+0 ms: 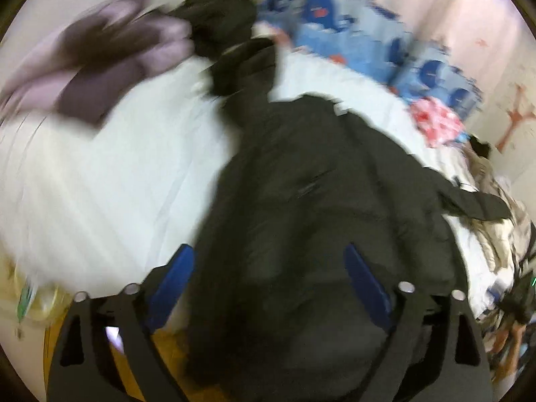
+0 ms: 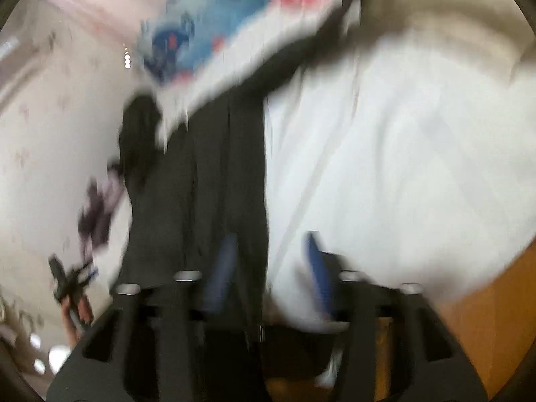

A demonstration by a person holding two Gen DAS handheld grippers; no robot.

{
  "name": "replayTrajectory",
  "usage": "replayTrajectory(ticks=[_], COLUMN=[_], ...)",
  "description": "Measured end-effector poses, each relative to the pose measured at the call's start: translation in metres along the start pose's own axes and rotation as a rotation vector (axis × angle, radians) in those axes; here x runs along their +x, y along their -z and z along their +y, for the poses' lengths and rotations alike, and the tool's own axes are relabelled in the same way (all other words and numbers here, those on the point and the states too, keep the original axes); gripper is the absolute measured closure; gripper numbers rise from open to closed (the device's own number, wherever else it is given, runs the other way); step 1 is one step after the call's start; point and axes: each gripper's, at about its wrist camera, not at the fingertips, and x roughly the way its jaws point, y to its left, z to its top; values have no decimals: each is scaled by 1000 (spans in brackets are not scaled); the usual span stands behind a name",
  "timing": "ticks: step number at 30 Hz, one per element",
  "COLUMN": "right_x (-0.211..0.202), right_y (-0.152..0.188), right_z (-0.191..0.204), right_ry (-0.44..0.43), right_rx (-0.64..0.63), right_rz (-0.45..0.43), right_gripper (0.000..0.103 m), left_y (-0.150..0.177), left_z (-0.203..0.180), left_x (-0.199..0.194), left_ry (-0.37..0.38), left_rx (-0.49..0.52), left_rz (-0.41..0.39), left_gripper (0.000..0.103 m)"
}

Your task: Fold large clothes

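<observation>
Black coat (image 1: 318, 184) sprawls across white bed (image 1: 117, 184). Left tongs (image 1: 271, 268) spread wide over it; right tongs (image 2: 271, 254) parted, straddling its edge. Grip hem corners evenly before folding.

Jacket (image 1: 318, 181) lies on bed (image 1: 110, 181), running forward from between left tongs (image 1: 268, 268) fingers. Clothes pile (image 1: 100, 53) far ahead-left of them. Patterned bedding (image 1: 361, 37) behind jacket, ahead-right. Right tongs (image 2: 268, 251): jacket edge between fingers, bed sheet to the right.
</observation>
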Motion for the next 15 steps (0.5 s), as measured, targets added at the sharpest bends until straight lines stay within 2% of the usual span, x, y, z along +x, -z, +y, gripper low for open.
replayTrajectory(ticks=[1,3,5,8,11,13,14,15], right_x=[-11,-31,-38,-34,-23,-14,-11,-7], right_y=[-22,-70,-127,-186,-241,-258,-265,-266], right_z=[1,-1,-16,-46,-88,-113,-128,-138], right_ry=[9,3,25,94,215,296,304,299], right_rx=[1,-4,41,121,224,278,327,360], right_rz=[-70,-202,-299,-371,-420,-435,-453,-471], right_gripper=[17,15,15,15,15,16,18,24], left_y=[-9,-27,-39,-52,-60,-57,-58,-58], left_z=[-19,-63,-97,-148,-184,-197,-201,-205], left_x=[8,32,54,94,127,139,143,147], left_ry=[20,73,120,134,110,70,53,35], left_rx=[23,56,72,110,173,223,241,260], left_rz=[-16,-39,-42,-40,-53,-69,-75,-82], left_gripper=[7,7,7,7,7,7,7,7])
